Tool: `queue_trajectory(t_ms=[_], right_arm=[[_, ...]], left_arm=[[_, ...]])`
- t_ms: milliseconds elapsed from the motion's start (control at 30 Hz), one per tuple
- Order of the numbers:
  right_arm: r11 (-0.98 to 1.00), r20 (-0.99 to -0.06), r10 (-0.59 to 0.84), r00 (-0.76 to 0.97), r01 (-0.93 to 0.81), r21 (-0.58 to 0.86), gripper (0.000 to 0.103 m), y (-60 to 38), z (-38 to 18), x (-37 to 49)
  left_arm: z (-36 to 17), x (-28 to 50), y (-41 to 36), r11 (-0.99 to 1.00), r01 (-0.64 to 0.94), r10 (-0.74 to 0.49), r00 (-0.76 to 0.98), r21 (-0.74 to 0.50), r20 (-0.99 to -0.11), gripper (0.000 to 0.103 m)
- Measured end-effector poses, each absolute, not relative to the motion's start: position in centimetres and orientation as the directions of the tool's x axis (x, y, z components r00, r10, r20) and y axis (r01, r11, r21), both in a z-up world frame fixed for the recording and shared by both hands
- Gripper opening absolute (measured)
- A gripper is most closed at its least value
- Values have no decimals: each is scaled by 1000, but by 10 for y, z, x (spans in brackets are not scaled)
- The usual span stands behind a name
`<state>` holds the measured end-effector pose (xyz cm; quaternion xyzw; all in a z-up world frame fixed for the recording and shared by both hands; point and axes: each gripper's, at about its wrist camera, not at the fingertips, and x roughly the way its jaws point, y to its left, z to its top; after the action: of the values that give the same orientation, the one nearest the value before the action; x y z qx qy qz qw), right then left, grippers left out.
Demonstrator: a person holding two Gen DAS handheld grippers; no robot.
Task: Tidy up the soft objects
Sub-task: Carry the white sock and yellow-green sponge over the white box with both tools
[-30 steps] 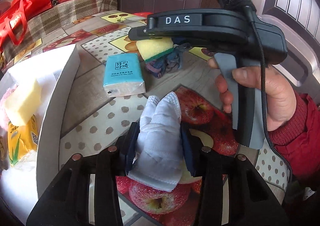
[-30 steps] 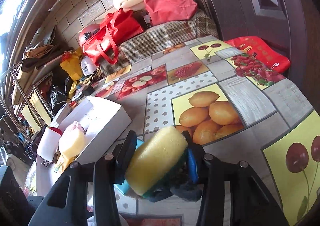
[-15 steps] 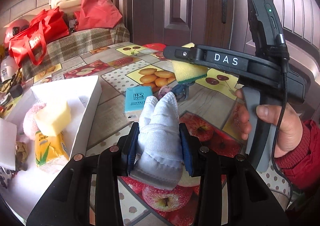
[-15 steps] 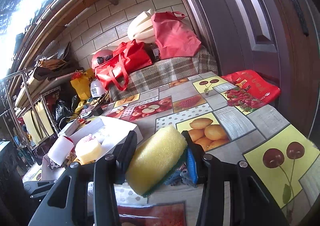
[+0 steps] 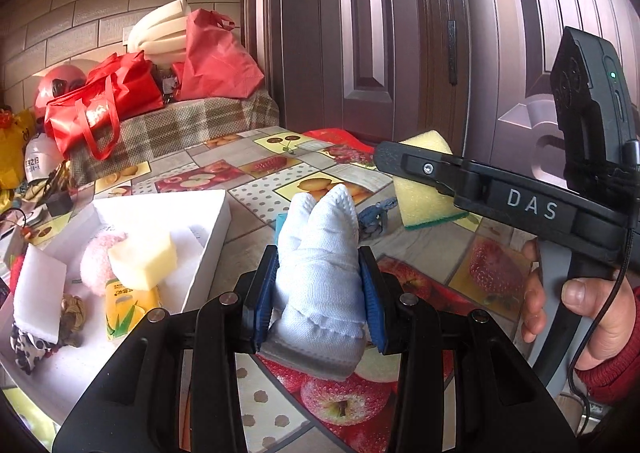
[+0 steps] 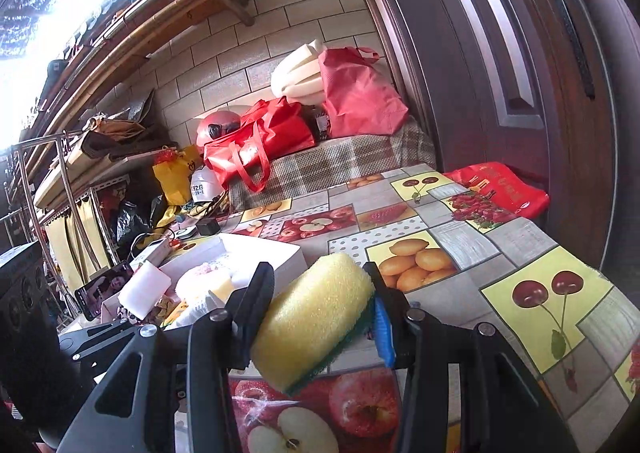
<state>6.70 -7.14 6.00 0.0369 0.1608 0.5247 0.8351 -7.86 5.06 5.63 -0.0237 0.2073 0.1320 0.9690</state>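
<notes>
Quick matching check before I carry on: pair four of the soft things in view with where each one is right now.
Things:
1. white glove
2. yellow sponge
3. pink fluffy ball
4. blue scrunchie

Places:
A. lying on the fruit-print tablecloth
B. clamped in the right gripper
C. inside the white box
D. clamped in the left gripper

Pairs: 1-D, 2-B, 3-C, 4-A

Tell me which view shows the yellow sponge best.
Right wrist: the yellow sponge fills the centre, clamped in the right hand-held gripper, green backing visible. Left wrist shows it partly hidden behind that gripper's finger.
</notes>
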Motion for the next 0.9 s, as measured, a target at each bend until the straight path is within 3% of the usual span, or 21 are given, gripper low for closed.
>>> queue_trajectory(t_ms=[367, 900], right_arm=[[445, -188, 892, 411, -871, 207, 45, -78, 64, 51], [420, -199, 901, 385, -890, 179, 45, -71, 65, 38]], left_arm=[[62, -96, 57, 951, -308, 286, 896, -9, -339, 38], [61, -130, 66, 931, -364, 345, 879, 2, -328, 38]])
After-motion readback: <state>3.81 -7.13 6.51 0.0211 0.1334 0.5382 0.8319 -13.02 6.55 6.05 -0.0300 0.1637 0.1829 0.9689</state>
